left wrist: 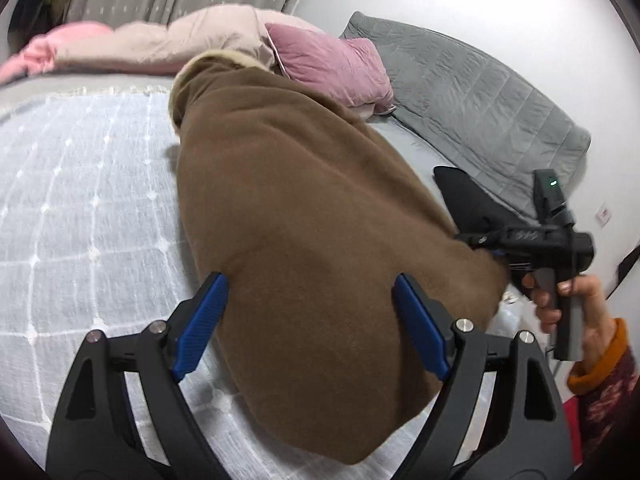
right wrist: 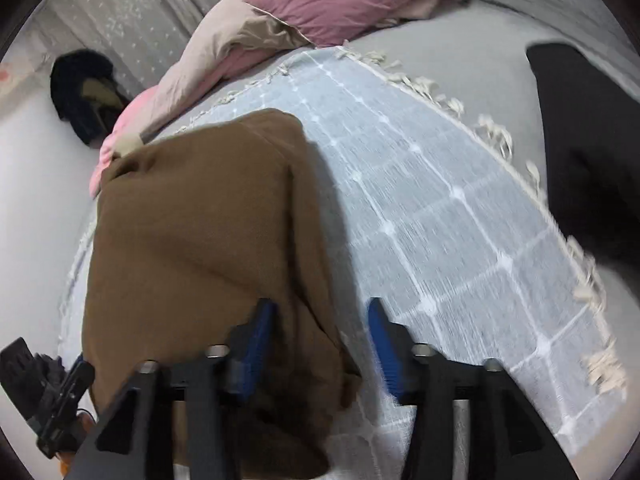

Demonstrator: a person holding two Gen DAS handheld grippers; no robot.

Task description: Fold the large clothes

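Note:
A large brown fleece garment [left wrist: 304, 208] lies folded lengthwise on a pale checked blanket [left wrist: 80, 208] on the bed, its cream lining showing at the far end. My left gripper [left wrist: 310, 278] hovers over the garment's near part with its blue pads wide apart and touching nothing. The right gripper [left wrist: 486, 238] is at the garment's right corner, held by a hand [left wrist: 576, 300]. In the right wrist view the garment [right wrist: 192, 248] lies left of centre. My right gripper [right wrist: 320, 304] stands open over the garment's right edge, with cloth below the left pad [right wrist: 256, 336]. The left gripper [right wrist: 60, 384] shows at the lower left.
A pink pillow [left wrist: 332, 64] and a beige duvet [left wrist: 160, 44] lie at the head of the bed. A grey quilt [left wrist: 472, 100] lies along the wall on the right, with a black cloth [left wrist: 464, 192] beside it. The blanket's fringed edge [right wrist: 496, 136] borders grey sheet. Dark clothes [right wrist: 84, 92] lie far left.

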